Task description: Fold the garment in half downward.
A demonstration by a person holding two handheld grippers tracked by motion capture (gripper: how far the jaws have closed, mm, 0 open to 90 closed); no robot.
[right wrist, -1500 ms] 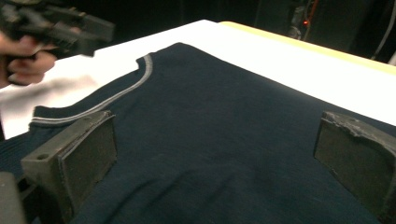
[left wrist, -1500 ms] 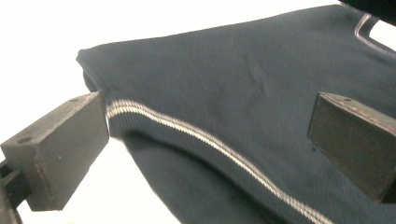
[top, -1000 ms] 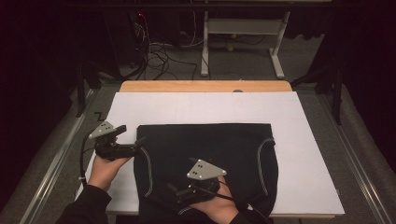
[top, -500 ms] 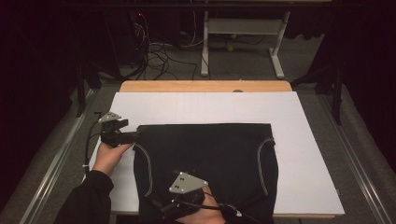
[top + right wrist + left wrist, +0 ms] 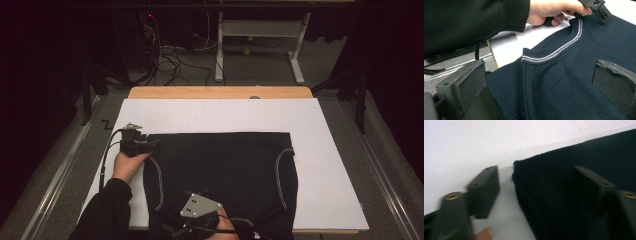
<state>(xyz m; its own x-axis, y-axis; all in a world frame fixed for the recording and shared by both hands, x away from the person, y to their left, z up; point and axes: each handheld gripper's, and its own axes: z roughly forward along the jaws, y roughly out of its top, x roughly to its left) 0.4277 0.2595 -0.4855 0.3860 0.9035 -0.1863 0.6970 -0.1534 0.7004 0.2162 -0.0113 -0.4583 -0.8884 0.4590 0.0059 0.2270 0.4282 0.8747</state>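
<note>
The sweater (image 5: 220,175) lies flat on the white sheet (image 5: 325,150) that covers the table (image 5: 220,92), towards its near edge and slightly left of centre. It is dark and sleeveless, folded or spread into a broad block. Its straight edge faces the far side, and the curved openings with pale trim run down both sides towards the person, so its long axis lies across the table from left to right.

The left gripper (image 5: 150,144) sits at the far left corner of the sweater, held by the left hand (image 5: 127,165). In the left gripper view its jaws stand apart, one over the white sheet and one over the knit, with the corner (image 5: 517,167) between them; they have just been closing, yet the pads are not pressing the cloth.

The right gripper (image 5: 197,215) is at the near edge, over the sweater. Its own view shows what the high view cannot: ribbed navy knit and a grey-and-white trim line (image 5: 556,50) curving along an opening. Its jaws are spread wide over the fabric, gripping nothing. That view also shows the other hand (image 5: 554,11).
</note>
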